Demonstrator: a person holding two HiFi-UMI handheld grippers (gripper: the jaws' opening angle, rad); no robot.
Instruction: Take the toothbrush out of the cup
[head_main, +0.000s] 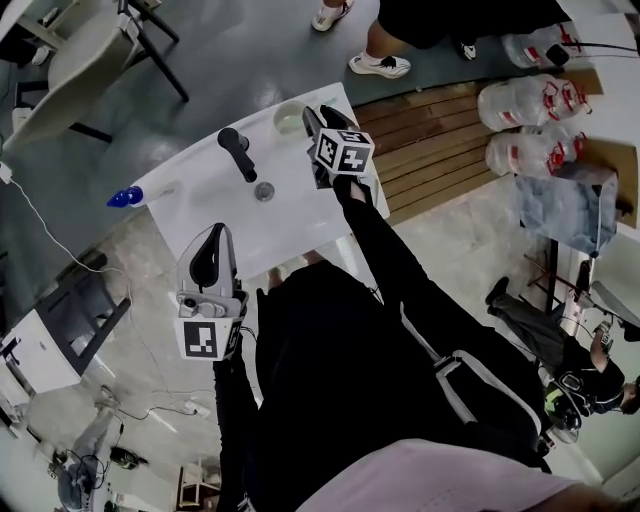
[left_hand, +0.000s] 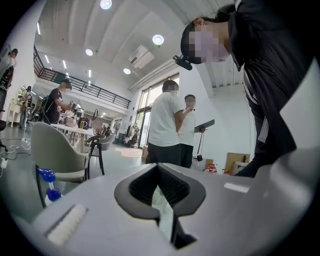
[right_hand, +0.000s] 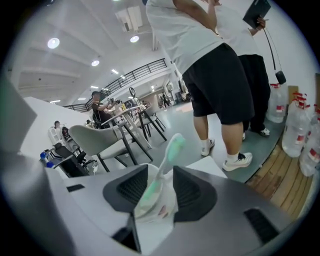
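Observation:
My right gripper (right_hand: 160, 187) is shut on a green and white toothbrush (right_hand: 167, 155), whose bristled head sticks out past the jaws. In the head view this gripper (head_main: 318, 125) hangs over the far right part of the white table (head_main: 205, 215), right beside a pale cup (head_main: 288, 118) that stands near the table's far edge. No toothbrush shows in the cup from above. My left gripper (head_main: 210, 250) is held above the table's near edge, away from the cup. Its jaws are together with nothing between them, as the left gripper view (left_hand: 162, 197) also shows.
On the table lie a black handle-shaped object (head_main: 237, 152), a small round piece (head_main: 264, 191) and a blue-capped item (head_main: 125, 197) at the left edge. Chairs (head_main: 85, 60) stand beyond it, and people stand at the far side (right_hand: 220, 75). Water jugs (head_main: 525, 100) sit at the right.

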